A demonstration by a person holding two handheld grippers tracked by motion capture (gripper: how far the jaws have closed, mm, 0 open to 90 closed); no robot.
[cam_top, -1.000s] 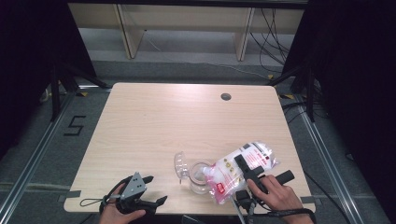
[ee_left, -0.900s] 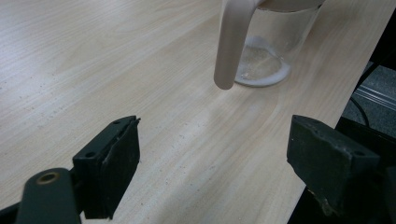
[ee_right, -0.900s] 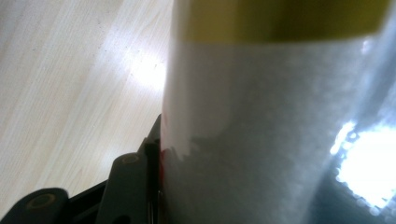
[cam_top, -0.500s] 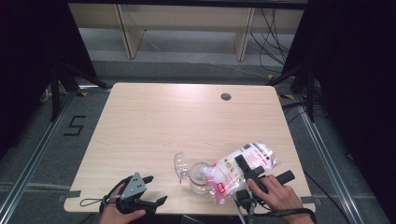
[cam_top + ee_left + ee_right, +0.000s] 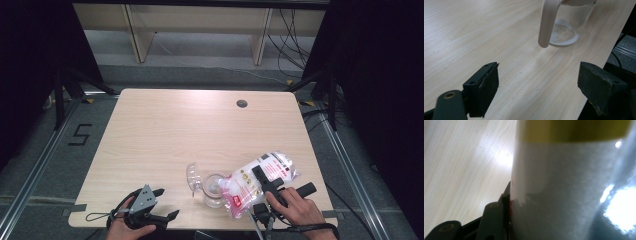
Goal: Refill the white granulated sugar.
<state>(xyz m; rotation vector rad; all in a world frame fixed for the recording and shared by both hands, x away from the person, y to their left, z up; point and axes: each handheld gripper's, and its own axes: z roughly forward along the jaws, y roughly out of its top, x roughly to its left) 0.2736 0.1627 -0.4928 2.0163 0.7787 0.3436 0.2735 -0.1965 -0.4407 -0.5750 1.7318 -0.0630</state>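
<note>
In the high view the right gripper (image 5: 264, 181), at the lower right of the frame, grasps a bag (image 5: 255, 182) of white powder. The bag's long axis slants from upper right down to lower left, its low end tipped over the mouth of the glass jug (image 5: 214, 190) at bottom centre of the desk (image 5: 200, 130). The left gripper (image 5: 162, 205) rests at the lower left, jaws spread and empty, with the jug off to its right.

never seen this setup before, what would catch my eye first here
The plump white bag with red print, tipped mouth-down over a clear glass jar near the table's front edge, clamped in the right gripper. Next, the left gripper at the front left corner, open, pointing at the jar.
</note>
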